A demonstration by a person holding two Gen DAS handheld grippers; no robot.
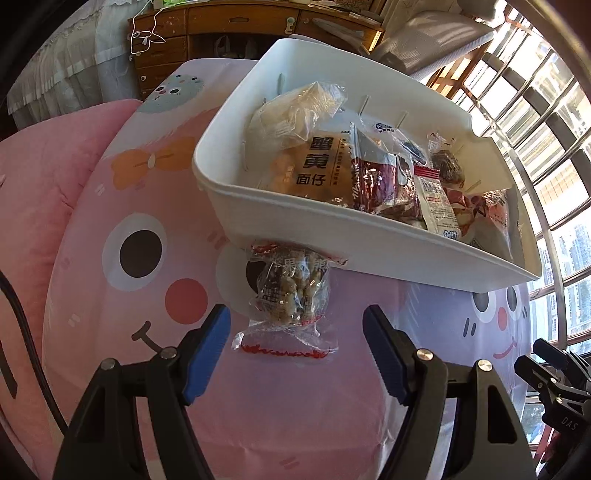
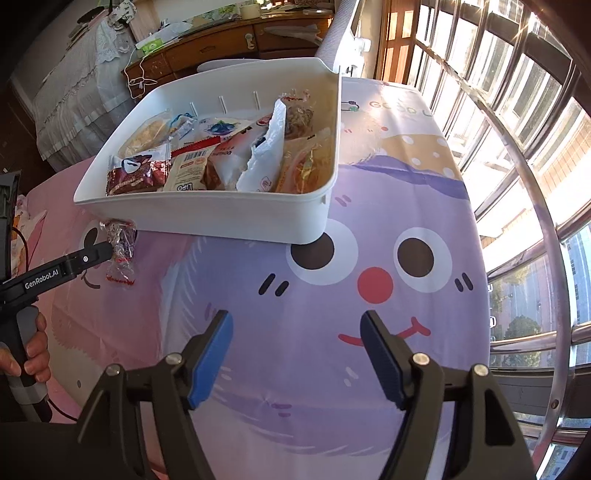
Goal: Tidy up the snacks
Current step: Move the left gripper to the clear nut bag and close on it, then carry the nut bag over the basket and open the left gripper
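A white plastic bin (image 1: 332, 236) (image 2: 207, 210) holds several snack packets, among them an orange one (image 1: 314, 166) and a dark red one (image 2: 138, 177). One clear packet of nut clusters (image 1: 291, 299) (image 2: 120, 254) lies on the cartoon-print cloth, its top edge against the bin's near wall. My left gripper (image 1: 295, 343) (image 2: 107, 251) is open, its blue pads either side of the packet's lower half, not touching it. My right gripper (image 2: 295, 347) is open and empty over the purple cartoon face, right of the packet.
The cloth (image 2: 369, 229) covers a table with pink and purple cartoon faces. A metal railing and windows (image 2: 535, 221) run along the right. A wooden desk (image 1: 221, 33) and a chair stand behind the bin. A pink cushion (image 1: 44, 166) lies at left.
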